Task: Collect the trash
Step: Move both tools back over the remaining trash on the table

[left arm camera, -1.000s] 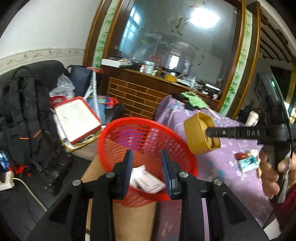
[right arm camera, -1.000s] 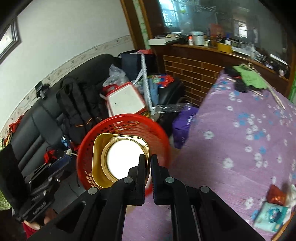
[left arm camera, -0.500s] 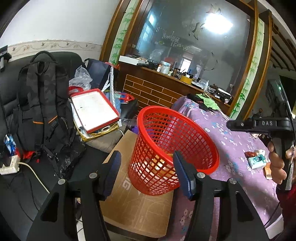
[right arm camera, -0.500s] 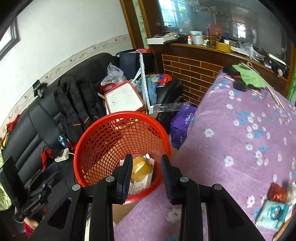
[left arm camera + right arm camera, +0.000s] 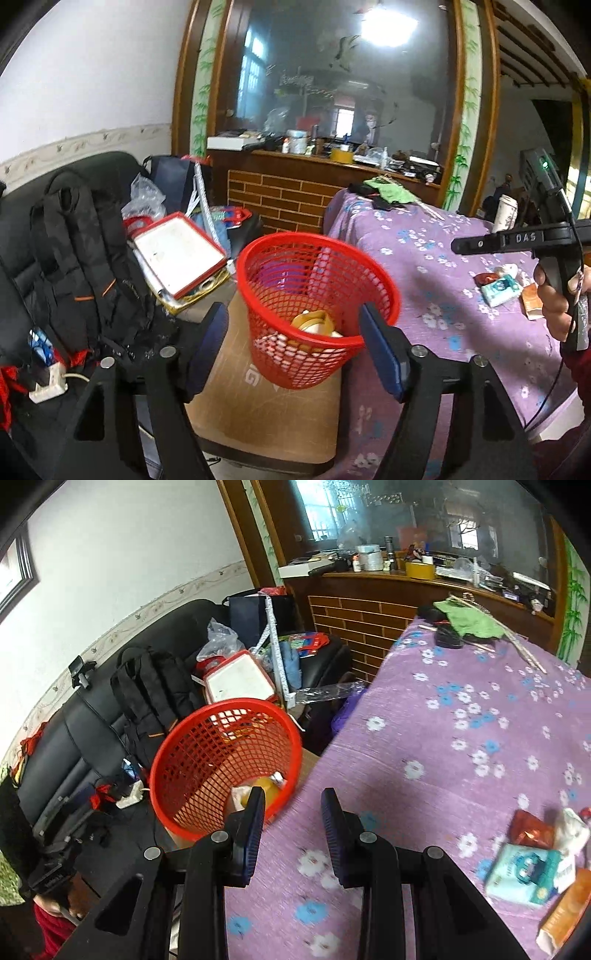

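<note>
Now red basket point(image 5: 317, 310) between wide left fingers point(image 5: 380, 354); right fingers point(image 5: 255, 830) wide, empty.

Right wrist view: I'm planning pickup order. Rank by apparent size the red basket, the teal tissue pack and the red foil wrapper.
1. red basket, clearly largest.
2. teal tissue pack.
3. red foil wrapper, smallest.
Fisheye edge stretch makes the last two less certain.

A black fabric backpack with orange trim point(image 5: 74, 258) leans on a black leather sofa point(image 5: 74, 738). Beside it a red-framed white board point(image 5: 179, 253) lies tilted on clutter, near a clear crumpled plastic bag point(image 5: 142, 195). A white power strip point(image 5: 48, 387) sits low at the left. Behind stands a brown brick-patterned wooden counter point(image 5: 280, 199) under a large wood-framed mirror point(image 5: 332, 81), with a yellow tape roll point(image 5: 419, 569) on top.
</note>
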`<state>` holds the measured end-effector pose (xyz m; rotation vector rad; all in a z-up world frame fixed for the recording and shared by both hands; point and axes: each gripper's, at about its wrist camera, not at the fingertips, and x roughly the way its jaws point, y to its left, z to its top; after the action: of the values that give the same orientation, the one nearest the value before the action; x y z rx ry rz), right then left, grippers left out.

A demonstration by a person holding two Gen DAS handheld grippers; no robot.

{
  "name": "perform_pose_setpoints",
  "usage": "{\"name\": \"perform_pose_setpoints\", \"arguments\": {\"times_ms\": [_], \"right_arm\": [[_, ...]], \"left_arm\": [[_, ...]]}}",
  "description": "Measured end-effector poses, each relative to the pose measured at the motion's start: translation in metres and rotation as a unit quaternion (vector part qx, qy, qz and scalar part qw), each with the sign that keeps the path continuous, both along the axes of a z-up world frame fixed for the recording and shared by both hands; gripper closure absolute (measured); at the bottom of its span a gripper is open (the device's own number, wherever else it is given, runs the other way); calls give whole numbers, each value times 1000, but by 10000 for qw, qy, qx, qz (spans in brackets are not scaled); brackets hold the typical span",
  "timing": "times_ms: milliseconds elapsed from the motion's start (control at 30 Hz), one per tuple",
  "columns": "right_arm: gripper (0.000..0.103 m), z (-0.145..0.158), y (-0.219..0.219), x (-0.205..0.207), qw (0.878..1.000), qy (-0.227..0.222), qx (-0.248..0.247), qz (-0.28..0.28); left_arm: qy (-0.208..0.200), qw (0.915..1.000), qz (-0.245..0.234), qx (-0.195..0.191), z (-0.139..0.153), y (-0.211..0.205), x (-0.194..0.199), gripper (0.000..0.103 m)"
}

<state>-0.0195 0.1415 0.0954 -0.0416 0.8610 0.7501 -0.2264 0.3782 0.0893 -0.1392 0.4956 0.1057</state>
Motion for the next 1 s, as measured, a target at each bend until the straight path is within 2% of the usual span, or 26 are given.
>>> {"name": "perform_pose_setpoints", "arguments": {"times_ms": [233,300,433,567,800,1000], "right_arm": [[68,2,-59,-6,9991,41,102,-408],[65,1,-77,-7,9985,8,63,-549],[64,-4,-122,-5,9952,66,8,-978],[64,-9,-172,-2,9883,157,65,-1518],[64,-18,-265,-6,9686,249,178,-2467],[64,-33,-324,-18,9545,428,284,-2937]], "left_arm": [[3,9988,-369,314,16,-34,0,27],[-17,9986,-452,269,20,-38,-2,22],[6,9985,-533,144,22,-46,1,22],[13,9963,-855,-40,24,-70,13,21],[234,9821,-1863,-135,20,-156,50,21],[656,9657,-2508,115,6,-244,92,21]]}}
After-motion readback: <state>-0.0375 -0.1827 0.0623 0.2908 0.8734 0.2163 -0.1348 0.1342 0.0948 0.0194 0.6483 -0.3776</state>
